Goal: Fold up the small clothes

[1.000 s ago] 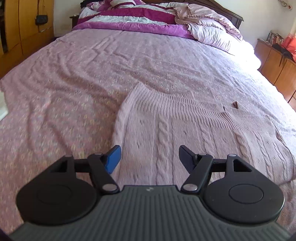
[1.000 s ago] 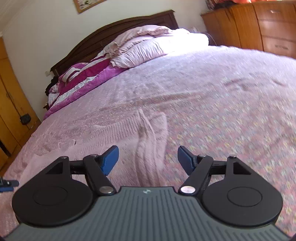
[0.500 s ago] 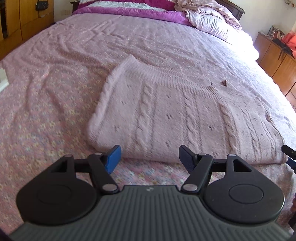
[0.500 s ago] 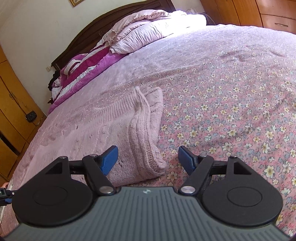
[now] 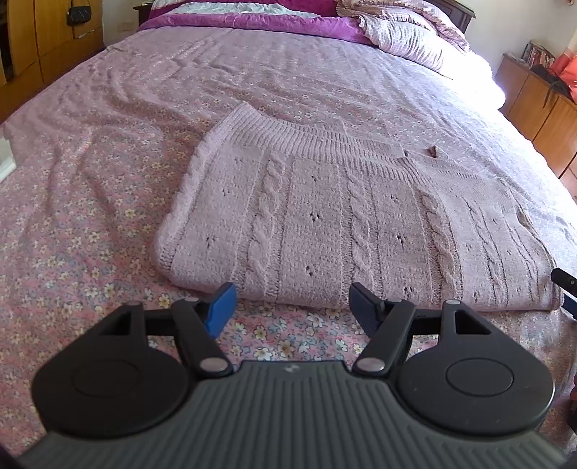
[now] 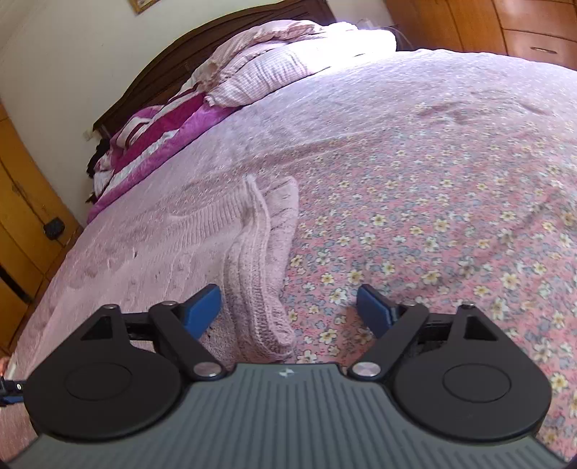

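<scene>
The pink sweater (image 5: 346, 231) lies folded flat on the bed (image 5: 108, 180). Both tongs, left (image 5: 292, 306) and right (image 6: 288, 306), stand apart and empty; a shallow grip may catch only one layer.

The sweater (image 5: 342, 223) is a thick, rough cable knit; the bedspread (image 5: 108, 202) is thin printed cloth; the wardrobe (image 6: 505, 21) is glossy wood.
</scene>
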The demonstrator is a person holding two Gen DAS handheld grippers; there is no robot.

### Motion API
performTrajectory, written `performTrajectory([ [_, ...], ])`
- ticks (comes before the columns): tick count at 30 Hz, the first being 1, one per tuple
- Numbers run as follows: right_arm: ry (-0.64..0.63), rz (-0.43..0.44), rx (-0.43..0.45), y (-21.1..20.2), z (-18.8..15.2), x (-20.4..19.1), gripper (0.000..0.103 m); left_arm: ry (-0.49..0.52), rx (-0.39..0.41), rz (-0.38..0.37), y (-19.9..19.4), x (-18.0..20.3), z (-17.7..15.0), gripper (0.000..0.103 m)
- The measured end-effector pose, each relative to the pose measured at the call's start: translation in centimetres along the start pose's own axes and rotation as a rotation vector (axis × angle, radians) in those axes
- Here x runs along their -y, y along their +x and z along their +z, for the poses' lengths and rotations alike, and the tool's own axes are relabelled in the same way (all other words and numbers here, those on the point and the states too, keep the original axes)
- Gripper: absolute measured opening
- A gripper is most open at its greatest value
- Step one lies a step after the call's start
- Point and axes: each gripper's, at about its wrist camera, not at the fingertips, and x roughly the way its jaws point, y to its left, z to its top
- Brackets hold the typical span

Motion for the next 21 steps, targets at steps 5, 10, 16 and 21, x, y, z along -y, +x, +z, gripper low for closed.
performTrajectory([
  [5,0.021,0.037,-0.008,0.9,-0.1,-0.4,0.096,-0.003,-0.011,0.005,0.3,0.1,-0.1,0.070],
  [10,-0.014,0.069,-0.033,2.1,0.3,-1.0,0.099,0.009,-0.013,0.010,0.4,0.6,-0.1,0.070],
  [16,0.013,0.134,-0.065,3.2,1.0,-1.0,0.099,0.010,-0.014,0.009,0.6,0.8,-0.1,0.070],
  [21,0.047,0.181,-0.090,4.2,1.6,-1.0,0.099,0.014,-0.014,0.010,0.6,0.8,-0.2,0.070],
])
